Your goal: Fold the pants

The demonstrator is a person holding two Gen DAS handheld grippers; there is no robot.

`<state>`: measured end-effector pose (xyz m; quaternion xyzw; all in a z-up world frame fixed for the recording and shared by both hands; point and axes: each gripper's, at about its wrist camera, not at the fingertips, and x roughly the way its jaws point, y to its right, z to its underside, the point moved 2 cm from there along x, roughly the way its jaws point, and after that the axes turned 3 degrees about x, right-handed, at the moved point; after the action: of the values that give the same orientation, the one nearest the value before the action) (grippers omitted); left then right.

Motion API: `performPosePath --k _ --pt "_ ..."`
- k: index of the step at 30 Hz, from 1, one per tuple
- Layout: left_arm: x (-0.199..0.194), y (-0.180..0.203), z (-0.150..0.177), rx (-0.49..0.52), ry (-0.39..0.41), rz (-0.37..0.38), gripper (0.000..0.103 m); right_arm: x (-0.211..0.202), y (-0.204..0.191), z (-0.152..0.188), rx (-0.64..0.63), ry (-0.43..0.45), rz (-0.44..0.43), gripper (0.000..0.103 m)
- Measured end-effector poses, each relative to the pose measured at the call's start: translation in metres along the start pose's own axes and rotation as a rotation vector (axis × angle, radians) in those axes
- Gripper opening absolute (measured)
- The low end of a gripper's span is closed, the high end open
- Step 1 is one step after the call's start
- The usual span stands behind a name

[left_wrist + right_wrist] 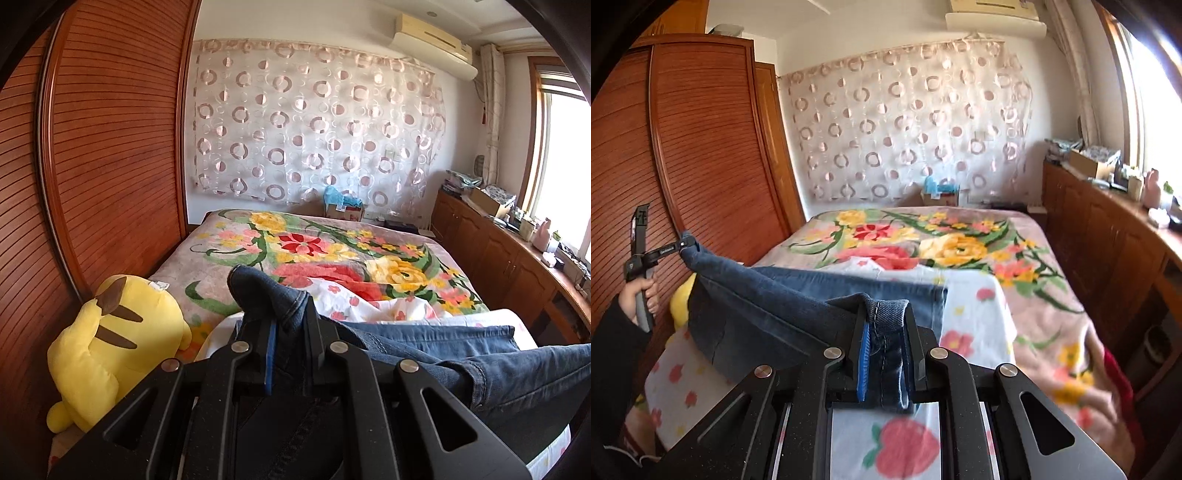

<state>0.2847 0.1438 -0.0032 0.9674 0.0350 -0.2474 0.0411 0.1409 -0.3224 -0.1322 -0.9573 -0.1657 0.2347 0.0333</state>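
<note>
The blue denim pants [798,295] hang stretched above the bed between my two grippers. In the right wrist view my right gripper [886,321] is shut on a folded denim edge, with its stitched hem showing between the pads. At the far left of that view, a hand [639,295] in a dark sleeve holds my left gripper [687,246], which pinches another end of the pants. In the left wrist view the left gripper [288,321] is shut on bunched denim, and the pants [461,354] trail off to the right.
Under the pants lies a white sheet with a red fruit print [975,306], spread over a floral blanket [960,236] on the bed. A yellow plush toy [110,339] sits at the bed's left edge by the slatted wooden wardrobe [110,147]. Wooden cabinets [498,258] line the right.
</note>
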Motion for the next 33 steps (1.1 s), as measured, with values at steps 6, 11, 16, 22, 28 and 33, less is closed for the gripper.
performPosePath --k 6,11,16,22,28,33 --pt "0.036 -0.008 -0.003 -0.02 -0.044 -0.001 0.013 0.052 -0.012 -0.014 -0.013 -0.045 0.052 0.015" --pt "0.064 -0.012 0.001 -0.019 -0.087 -0.008 0.013 0.08 -0.018 -0.033 -0.017 -0.088 0.076 0.015" --pt "0.084 -0.013 0.006 -0.016 -0.124 -0.011 0.013 0.105 -0.024 -0.05 -0.021 -0.132 0.099 0.015" --pt "0.099 -0.017 0.014 -0.016 -0.17 -0.015 0.013 0.131 -0.031 -0.06 -0.047 -0.163 0.112 0.015" --pt "0.09 -0.023 0.017 -0.008 -0.173 -0.026 0.041 0.152 -0.032 -0.065 -0.055 -0.182 0.121 0.015" --pt "0.075 -0.024 0.017 -0.008 -0.174 0.015 0.071 0.155 -0.025 -0.064 -0.042 -0.178 0.126 0.015"
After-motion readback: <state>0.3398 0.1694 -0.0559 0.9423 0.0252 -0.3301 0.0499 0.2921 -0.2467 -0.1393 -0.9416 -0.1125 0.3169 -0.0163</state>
